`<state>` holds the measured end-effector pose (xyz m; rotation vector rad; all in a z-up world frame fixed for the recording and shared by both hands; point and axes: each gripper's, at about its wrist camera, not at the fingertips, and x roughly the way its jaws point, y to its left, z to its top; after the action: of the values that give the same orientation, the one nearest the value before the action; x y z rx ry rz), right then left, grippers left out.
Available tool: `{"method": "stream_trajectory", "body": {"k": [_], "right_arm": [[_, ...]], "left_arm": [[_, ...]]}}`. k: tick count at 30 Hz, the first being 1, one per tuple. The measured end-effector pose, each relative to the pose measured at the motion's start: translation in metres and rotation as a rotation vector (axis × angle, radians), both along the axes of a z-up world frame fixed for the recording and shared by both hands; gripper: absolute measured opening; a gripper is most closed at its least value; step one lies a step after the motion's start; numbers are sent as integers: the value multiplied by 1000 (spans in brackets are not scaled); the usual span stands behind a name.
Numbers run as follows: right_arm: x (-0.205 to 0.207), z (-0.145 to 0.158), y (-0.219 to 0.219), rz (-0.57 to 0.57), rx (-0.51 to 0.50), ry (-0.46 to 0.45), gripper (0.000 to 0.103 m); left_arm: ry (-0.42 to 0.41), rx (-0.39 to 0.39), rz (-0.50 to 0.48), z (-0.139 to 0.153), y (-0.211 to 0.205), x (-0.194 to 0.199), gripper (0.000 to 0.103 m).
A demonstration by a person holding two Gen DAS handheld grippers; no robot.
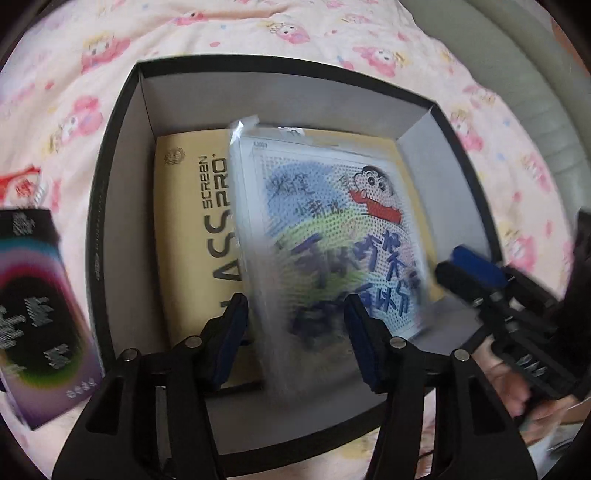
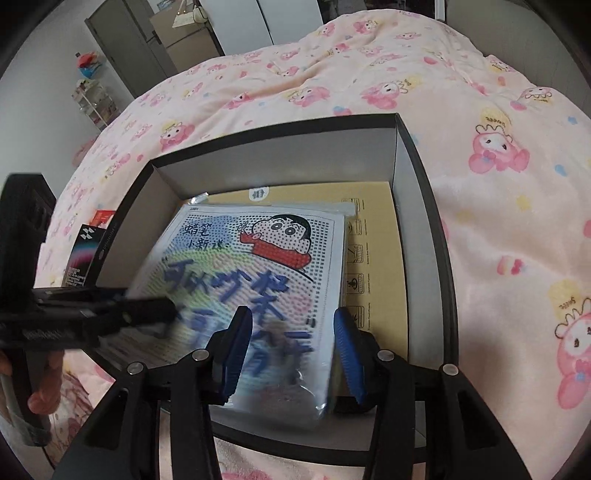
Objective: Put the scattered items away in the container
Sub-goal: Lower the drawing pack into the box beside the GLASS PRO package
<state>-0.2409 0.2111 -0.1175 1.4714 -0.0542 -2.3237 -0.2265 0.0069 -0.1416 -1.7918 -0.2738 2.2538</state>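
In the left wrist view, the black box (image 1: 110,206) fills the middle of the frame on the pink blanket (image 1: 258,33). The cartoon picture pack (image 1: 325,229) lies inside it, on a yellow flat box (image 1: 192,229). The left gripper (image 1: 295,332) is spread apart, holding nothing. A dark rainbow packet (image 1: 37,306) sits at the left edge, outside. In the right wrist view, the right gripper (image 2: 291,354) is spread over the pack's near end, and the other tool (image 2: 92,314) pokes in from the left.
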Motion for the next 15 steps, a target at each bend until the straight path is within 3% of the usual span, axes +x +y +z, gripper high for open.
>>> {"method": "stream_trajectory", "body": {"k": [6,12,15], "right_arm": [[1,1,-2,3,15,12,41],[0,0,-5,7,46,27,41],[1,-1,-5,5,44,26,41]], "left_arm": [[46,-12,83,9,-8,-7,54],[-88,-118,120,-26,5,-31,54],[-115,-69,124,-34,8,-38,52]]}}
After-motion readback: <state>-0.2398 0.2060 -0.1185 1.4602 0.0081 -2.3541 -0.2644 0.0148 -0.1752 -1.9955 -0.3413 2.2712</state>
